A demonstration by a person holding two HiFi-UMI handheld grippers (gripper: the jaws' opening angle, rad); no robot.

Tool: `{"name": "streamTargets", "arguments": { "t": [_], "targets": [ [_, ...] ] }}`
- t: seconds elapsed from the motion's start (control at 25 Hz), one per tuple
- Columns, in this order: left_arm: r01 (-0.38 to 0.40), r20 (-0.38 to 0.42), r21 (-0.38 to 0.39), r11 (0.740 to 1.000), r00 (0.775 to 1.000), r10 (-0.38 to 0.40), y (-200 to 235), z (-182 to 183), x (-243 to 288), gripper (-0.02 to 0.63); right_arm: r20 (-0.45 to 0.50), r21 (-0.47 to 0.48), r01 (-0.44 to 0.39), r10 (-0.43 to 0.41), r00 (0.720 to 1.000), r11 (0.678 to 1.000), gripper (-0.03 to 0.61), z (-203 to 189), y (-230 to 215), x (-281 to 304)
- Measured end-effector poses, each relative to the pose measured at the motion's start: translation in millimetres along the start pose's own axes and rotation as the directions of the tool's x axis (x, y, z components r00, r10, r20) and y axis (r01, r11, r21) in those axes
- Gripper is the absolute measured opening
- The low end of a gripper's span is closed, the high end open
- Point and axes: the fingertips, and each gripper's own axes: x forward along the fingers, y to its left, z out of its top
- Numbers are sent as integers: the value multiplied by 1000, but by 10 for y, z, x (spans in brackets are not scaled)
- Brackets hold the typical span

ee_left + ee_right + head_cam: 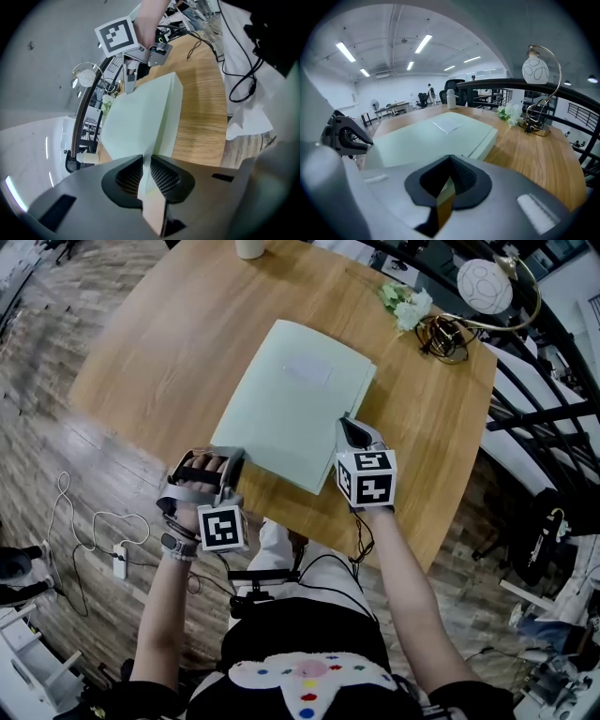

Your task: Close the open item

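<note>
A pale green folder [291, 399] lies flat on the round wooden table [169, 343], with a white label [307, 368] on its cover. My left gripper [232, 455] is at the folder's near left corner. In the left gripper view its pads [161, 176] are shut on the thin cover edge of the folder [136, 122], and my left gripper [146, 164] holds it there. My right gripper [349, 429] rests at the near right corner. In the right gripper view its jaws meet, shut, just above the folder [436, 138], and my right gripper [450, 161] holds nothing that I can see.
A globe lamp [486, 285] on a brass stand and white flowers [405, 306] sit at the table's far right. A white cup [249, 247] stands at the far edge. A black railing [534, 381] runs to the right. Cables [84, 531] lie on the floor at left.
</note>
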Motion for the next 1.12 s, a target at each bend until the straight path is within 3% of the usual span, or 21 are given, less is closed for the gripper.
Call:
{"name": "streamTargets", "arguments": {
  "t": [0.28, 0.48, 0.64, 0.88, 1.12],
  "targets": [
    [-52, 21, -181, 982, 998, 57, 26, -27, -41, 43, 23, 31, -14, 13, 1000, 999, 8, -8, -35, 20],
    [-52, 49, -323, 945, 996, 71, -6, -77, -183, 14, 41, 83, -33, 30, 999, 996, 8, 15, -30, -6],
    [-27, 93, -467, 884, 993, 79, 0, -45, -301, 7, 78, 120, -32, 23, 997, 992, 8, 73, -74, -101],
    [-24, 148, -621, 784, 978, 147, 189, 90, -479, 6, 137, 135, -35, 16, 990, 990, 9, 198, -102, -375],
    [-4, 207, -753, 658, 948, 242, 466, 200, -797, 6, 195, 19, -39, 34, 980, 999, 9, 318, 89, -756]
  ]
}}
